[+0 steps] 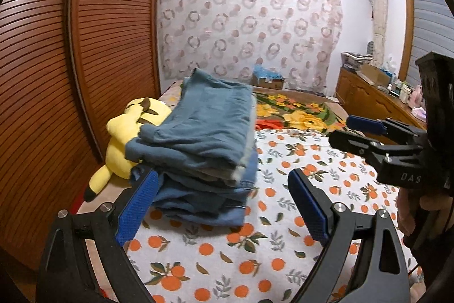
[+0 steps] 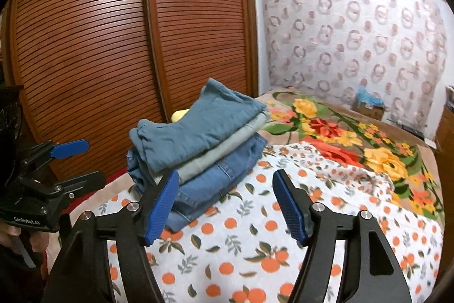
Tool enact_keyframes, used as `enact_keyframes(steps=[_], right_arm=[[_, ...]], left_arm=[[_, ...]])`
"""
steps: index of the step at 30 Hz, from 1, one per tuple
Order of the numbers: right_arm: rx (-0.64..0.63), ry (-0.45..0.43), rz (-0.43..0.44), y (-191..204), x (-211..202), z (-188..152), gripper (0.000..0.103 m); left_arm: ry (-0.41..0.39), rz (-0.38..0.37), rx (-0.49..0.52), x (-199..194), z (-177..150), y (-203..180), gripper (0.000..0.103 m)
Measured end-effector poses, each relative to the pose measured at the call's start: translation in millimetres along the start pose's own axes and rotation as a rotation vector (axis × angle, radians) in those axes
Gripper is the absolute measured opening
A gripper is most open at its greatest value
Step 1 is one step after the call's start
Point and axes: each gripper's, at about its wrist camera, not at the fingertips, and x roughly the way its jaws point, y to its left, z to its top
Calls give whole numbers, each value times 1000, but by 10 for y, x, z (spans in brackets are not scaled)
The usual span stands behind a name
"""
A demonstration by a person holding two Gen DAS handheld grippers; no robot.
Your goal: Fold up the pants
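A stack of folded pants (image 1: pixel 198 138) (image 2: pixel 198 138) lies on the orange-print sheet (image 1: pixel 227 246) (image 2: pixel 241 232). Teal pants are on top, a pale grey pair (image 2: pixel 227 149) is under them, and blue jeans (image 2: pixel 227 163) are at the bottom. My left gripper (image 1: pixel 224 173) (image 2: pixel 95 161) is open just in front of the stack, its left pad beside the stack's near corner, with nothing between its pads. My right gripper (image 2: pixel 227 174) (image 1: pixel 339 128) is open too, to the right of the stack, and holds nothing.
A yellow plush toy (image 1: pixel 124 129) (image 2: pixel 180 114) lies behind the stack against the louvred wooden wardrobe (image 1: pixel 71 47) (image 2: pixel 85 47). A floral blanket (image 1: pixel 298 110) (image 2: pixel 340 132) covers the far bed. A cardboard box (image 1: pixel 268 81) and a cluttered wooden dresser (image 1: pixel 374 98) stand beyond.
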Motion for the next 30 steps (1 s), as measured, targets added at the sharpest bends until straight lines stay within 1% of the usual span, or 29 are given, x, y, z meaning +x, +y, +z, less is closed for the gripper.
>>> enact_keyframes(steps=[2, 4, 6, 9, 20, 26, 30], right_arm=[[17, -4, -24, 26, -107, -73, 81], [32, -7, -40, 33, -189, -130, 82], [45, -10, -60, 70, -277, -184, 89], [63, -18, -86, 109, -414, -268, 91], [120, -31, -194, 287, -846, -524, 95], [158, -51, -280, 449, -1156, -668, 95], [178, -58, -332, 545, -1323, -742, 95]], left_arm=[[-2, -13, 9, -31, -18, -55, 93], [-5, -25, 18, -51, -32, -92, 93], [-6, -38, 30, -74, -59, -159, 93], [-4, -54, 43, -96, -91, -247, 93], [10, -124, 97, -139, -247, -618, 93], [2, -173, 121, -227, -307, -843, 93], [15, -201, 126, -276, -342, -947, 93]])
